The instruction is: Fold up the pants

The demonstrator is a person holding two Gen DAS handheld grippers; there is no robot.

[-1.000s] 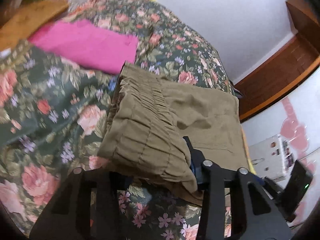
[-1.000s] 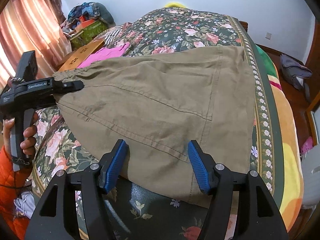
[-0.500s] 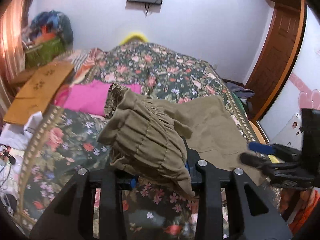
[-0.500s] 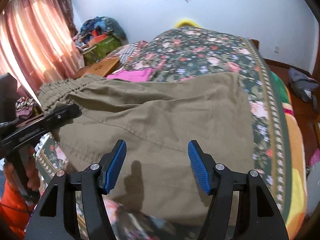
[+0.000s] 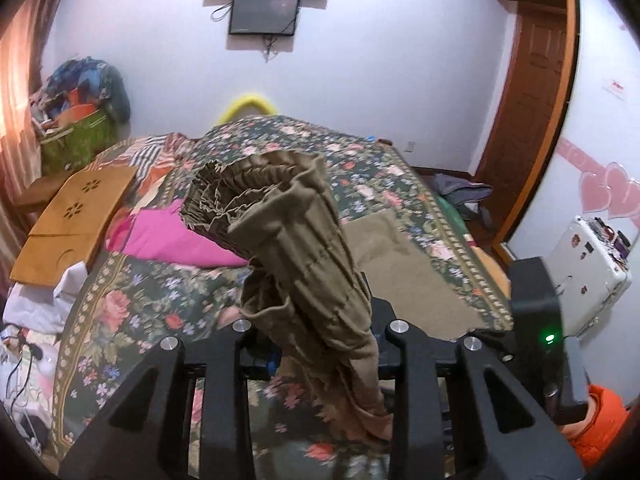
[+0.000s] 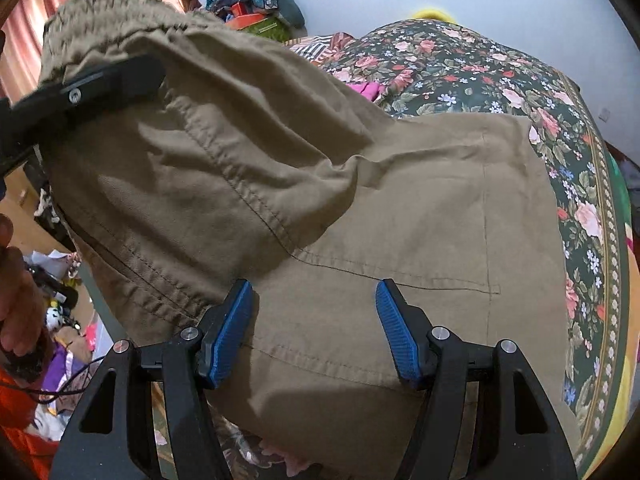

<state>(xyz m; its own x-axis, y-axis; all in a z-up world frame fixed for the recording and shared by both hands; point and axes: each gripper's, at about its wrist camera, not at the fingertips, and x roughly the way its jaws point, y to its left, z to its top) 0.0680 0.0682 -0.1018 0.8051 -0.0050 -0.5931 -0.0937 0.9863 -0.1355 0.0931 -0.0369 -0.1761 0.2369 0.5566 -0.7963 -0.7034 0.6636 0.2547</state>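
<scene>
Item: 1 pair of olive pants (image 6: 400, 208), lower portion flat on the floral bed (image 6: 520, 80), gathered waistband raised clear of it. Left gripper (image 5: 316, 344): jaws have just been closing, now pinching the bunched waistband, apparently to carry that end over for a fold. Right gripper (image 6: 314, 332): blue pads spread, holding nothing, hovering above the flat cloth, probably ready to steady it.

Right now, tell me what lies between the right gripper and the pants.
Nothing visible does. The right gripper hangs open directly over the olive pants, blue pads bare, only air in between. The left gripper, whose jaws have just been closing, pinches the lifted waistband off to the side.
</scene>
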